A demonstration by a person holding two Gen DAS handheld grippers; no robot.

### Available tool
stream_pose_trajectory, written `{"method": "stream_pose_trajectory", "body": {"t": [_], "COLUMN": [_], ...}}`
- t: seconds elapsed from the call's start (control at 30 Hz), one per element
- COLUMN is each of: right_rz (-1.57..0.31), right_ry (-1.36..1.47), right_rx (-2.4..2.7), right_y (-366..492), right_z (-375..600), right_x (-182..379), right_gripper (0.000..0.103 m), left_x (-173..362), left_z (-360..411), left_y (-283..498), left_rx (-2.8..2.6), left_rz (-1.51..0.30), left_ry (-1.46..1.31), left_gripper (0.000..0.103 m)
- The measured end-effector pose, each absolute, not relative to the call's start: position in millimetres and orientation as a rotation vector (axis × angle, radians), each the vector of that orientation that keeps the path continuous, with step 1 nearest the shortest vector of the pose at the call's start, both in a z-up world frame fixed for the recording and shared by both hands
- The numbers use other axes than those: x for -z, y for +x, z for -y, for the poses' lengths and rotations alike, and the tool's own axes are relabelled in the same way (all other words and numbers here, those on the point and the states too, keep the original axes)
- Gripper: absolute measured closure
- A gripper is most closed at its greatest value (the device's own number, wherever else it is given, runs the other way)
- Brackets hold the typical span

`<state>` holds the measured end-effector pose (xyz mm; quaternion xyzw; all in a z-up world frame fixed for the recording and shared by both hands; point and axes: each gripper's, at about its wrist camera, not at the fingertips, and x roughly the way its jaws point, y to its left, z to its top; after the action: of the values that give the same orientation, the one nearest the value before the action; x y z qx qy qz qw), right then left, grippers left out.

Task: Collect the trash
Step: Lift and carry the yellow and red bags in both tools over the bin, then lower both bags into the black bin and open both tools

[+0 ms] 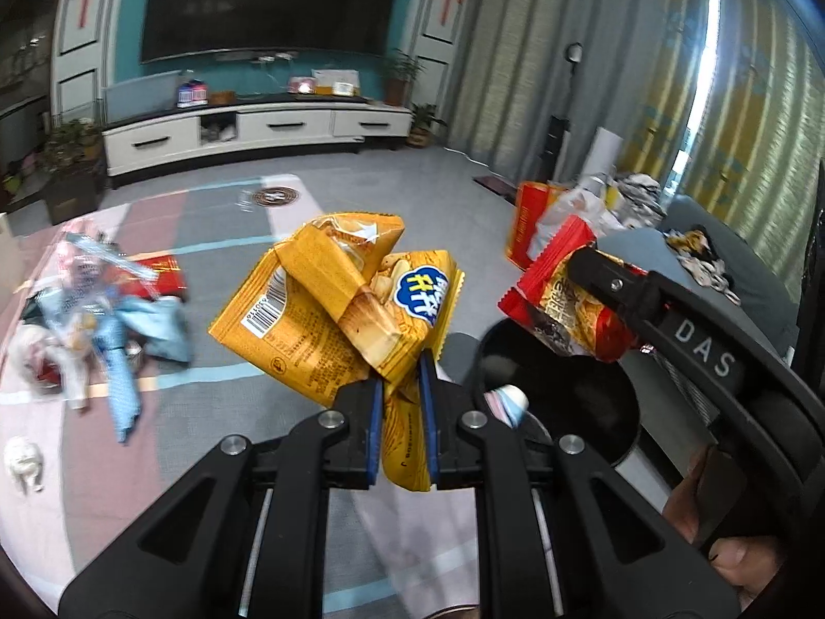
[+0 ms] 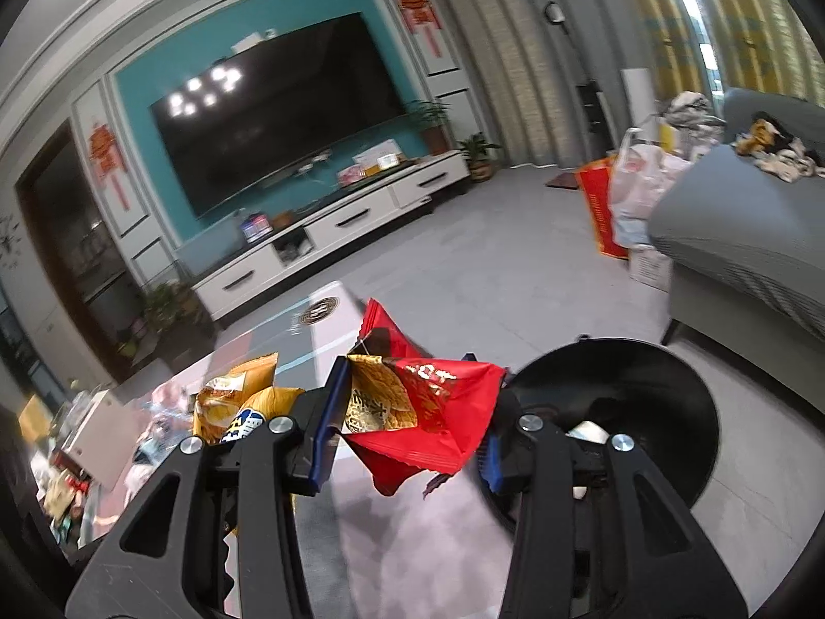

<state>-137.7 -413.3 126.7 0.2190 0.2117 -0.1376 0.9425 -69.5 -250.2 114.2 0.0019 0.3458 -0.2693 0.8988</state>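
We hold a crumpled yellow snack bag [image 1: 330,304] at mid-frame, the left gripper [image 1: 401,423] fingers clamped on its lower end. Our right gripper [image 2: 407,438] fingers pinch a red snack bag [image 2: 438,412], low in its view, just beside the black bin [image 2: 644,402] at lower right.

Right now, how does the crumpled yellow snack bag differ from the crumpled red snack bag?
The crumpled yellow snack bag sits in the left gripper, jaws nearly together; the crumpled red snack bag sits in the right gripper, jaws wider apart. The yellow bag looks bigger and shows a blue logo and barcode; the red bag shows gold print. Both are empty wrappers held near the black bin.
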Motion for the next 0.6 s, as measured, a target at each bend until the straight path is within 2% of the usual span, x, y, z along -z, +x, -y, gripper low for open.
{"method": "stream_pose_trajectory", "body": {"t": [0.6], "right_rz": [-0.456], "right_ry": [0.649], "right_rx": [0.512], "right_y": [-174.7], "right_z": [494.2], "right_x": [-82.6], "right_gripper": [0.059], "left_x": [-79.4], "left_z": [335.0], "left_y": [-57.2], "left_rx": [0.794], "left_rz": [-0.861], "left_ry": [0.011], "left_gripper": [0.089]}}
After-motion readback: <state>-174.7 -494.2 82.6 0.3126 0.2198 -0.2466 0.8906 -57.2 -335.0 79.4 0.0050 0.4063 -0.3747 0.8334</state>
